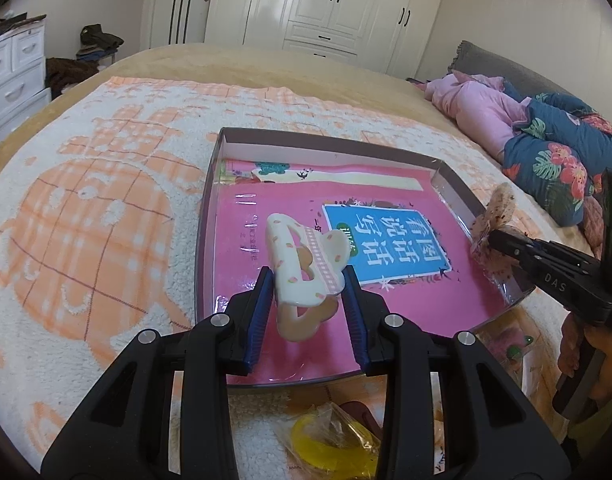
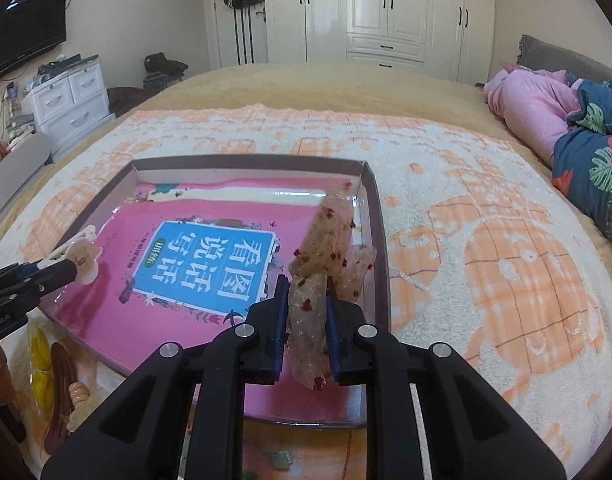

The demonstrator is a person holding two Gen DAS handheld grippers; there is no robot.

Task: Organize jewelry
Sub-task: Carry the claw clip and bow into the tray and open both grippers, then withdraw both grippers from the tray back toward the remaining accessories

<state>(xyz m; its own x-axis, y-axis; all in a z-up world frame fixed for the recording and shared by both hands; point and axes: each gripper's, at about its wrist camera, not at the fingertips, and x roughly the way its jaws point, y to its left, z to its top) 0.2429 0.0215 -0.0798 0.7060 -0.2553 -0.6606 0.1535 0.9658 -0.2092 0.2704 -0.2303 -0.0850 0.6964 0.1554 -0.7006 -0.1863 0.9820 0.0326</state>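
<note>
Left wrist view: the left gripper [image 1: 309, 302] is pinching a cream hair claw clip [image 1: 301, 276] low in the centre of the frame, over the clear tray [image 1: 330, 142] with the pink book [image 1: 406, 316] inside. At the right edge, the right gripper [image 1: 490, 240] is gripping a speckled sheer bow [image 1: 496, 212].

Right wrist view: bottom centre, the right gripper [image 2: 308, 322] is squeezing the bow [image 2: 326, 236] above the tray's [image 2: 245, 158] right side. The left gripper [image 2: 67, 267] is holding the clip [image 2: 83, 260] at middle left.

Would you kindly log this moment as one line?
left gripper: shut on hair claw | right gripper: shut on bow | both over tray
</note>
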